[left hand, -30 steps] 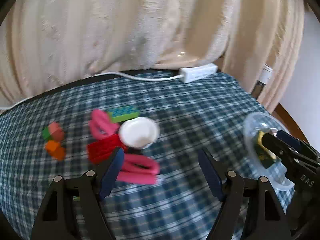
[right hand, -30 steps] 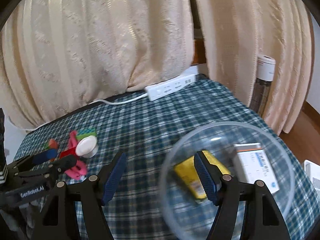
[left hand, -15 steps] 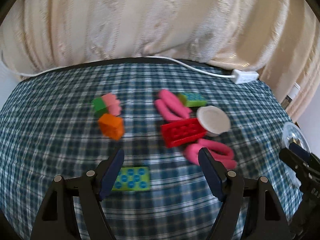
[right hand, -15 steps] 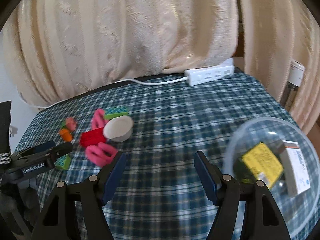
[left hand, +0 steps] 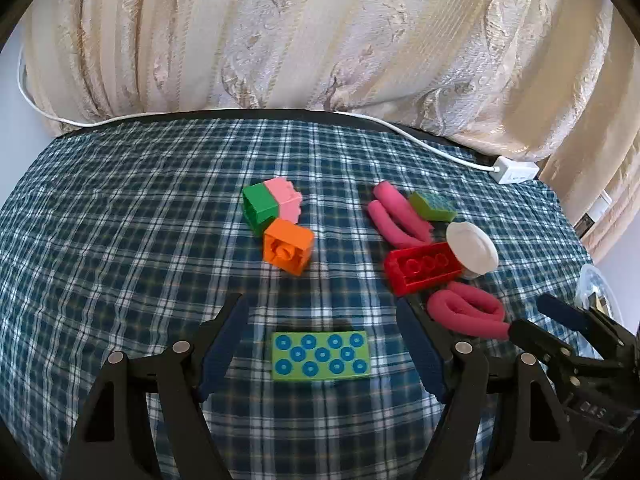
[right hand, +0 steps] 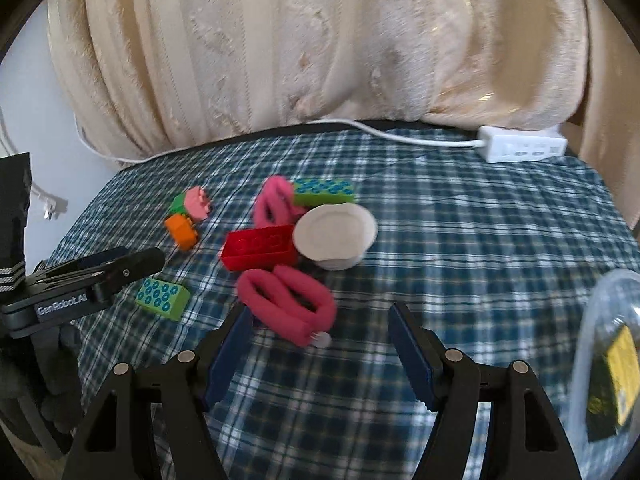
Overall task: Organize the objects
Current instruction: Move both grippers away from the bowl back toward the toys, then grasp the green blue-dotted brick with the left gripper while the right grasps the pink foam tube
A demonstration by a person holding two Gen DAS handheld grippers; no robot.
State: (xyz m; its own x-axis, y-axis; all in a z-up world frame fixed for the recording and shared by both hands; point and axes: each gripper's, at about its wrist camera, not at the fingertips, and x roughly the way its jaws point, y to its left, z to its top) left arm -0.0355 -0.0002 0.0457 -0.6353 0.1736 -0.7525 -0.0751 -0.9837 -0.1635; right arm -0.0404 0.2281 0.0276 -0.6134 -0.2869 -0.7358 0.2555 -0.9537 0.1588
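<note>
"GenRobot.AI" in white on black body of left gripper [right hand: 120,270], right wrist view. Faint "DAS"-like letters on right gripper [left hand: 556,328], unclear.

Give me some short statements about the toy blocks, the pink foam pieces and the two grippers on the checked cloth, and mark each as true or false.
1. The flat green block with blue studs lies between the left gripper's open fingers, untouched. True.
2. The orange cube block sits inside the clear plastic bowl. False: it lies on the blue checked tablecloth, beside the joined green and pink block.
3. The right gripper holds nothing. True.
4. The white round lid lies far from the red long block. False: they lie side by side.
</note>
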